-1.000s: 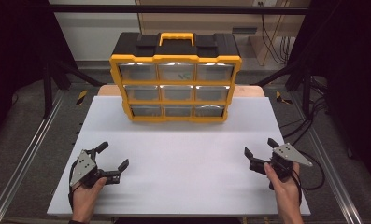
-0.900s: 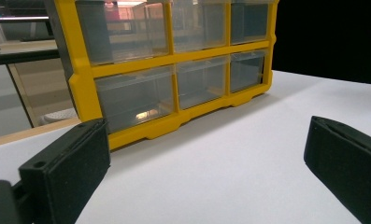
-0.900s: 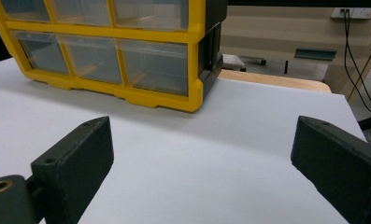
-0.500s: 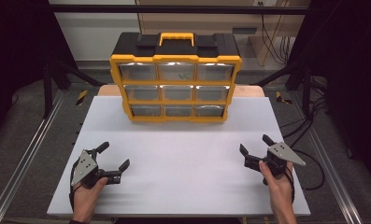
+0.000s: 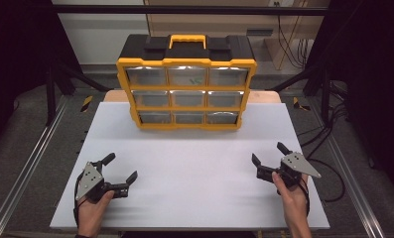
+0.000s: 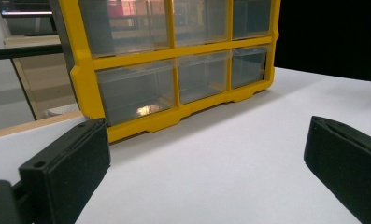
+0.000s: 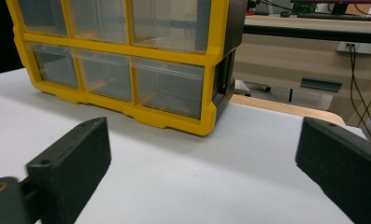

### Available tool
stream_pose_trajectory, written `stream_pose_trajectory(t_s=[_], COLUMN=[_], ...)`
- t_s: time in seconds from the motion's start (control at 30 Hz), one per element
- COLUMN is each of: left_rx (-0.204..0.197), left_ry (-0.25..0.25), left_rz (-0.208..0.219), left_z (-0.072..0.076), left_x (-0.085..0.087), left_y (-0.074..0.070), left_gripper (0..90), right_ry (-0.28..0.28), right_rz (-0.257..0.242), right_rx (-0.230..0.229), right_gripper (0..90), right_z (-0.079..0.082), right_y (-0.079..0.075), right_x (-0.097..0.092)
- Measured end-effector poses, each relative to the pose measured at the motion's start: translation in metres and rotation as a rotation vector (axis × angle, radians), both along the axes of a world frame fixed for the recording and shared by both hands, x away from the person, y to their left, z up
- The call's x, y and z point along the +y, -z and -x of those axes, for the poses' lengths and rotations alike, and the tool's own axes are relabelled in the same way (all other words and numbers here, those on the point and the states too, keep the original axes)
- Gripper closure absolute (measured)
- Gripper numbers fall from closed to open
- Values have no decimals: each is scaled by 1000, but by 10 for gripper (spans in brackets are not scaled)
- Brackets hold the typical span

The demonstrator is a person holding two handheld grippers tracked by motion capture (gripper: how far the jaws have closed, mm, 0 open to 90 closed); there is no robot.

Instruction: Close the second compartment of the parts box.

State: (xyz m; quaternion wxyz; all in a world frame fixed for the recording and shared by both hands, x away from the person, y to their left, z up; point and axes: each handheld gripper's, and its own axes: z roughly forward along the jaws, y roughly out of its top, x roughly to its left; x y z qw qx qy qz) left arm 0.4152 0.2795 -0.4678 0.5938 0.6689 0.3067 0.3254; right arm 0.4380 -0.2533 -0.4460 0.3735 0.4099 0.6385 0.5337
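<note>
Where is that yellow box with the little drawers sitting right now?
In the high view the yellow drawer cabinet stands upright at the far middle edge of the white table, beyond both open grippers.

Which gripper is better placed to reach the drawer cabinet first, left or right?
Probably the right. The right gripper sits a little farther up the table toward the drawer cabinet than the left gripper. Both are open and hold nothing, so the difference is small.

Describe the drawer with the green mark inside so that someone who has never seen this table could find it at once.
At the far edge of the white table stands a yellow-framed plastic organiser with nine clear drawers under a black top. Look at its top row, middle drawer, below the yellow handle: it alone shows a small green mark inside.
</note>
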Motion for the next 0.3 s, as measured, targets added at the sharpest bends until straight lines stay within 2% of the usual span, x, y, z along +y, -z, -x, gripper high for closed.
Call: stream_pose_trajectory(t_s=[0.07,0.13,0.23,0.3], left_rx=[-1,-1,-5,-5], left_ry=[-10,-15,-25,-25], left_rz=[1,6,17,15], left_z=[1,2,3,3], left_x=[-1,-1,-2,-2], left_y=[0,0,0,1], left_gripper=[2,2,2,2], right_ry=[-8,-15,-25,-26], right_rz=[6,31,29,53], right_rx=[6,9,20,15], right_gripper=[22,24,29,43], right_z=[1,2,6,8], right_y=[2,5,10,13], right_x=[1,1,3,4])
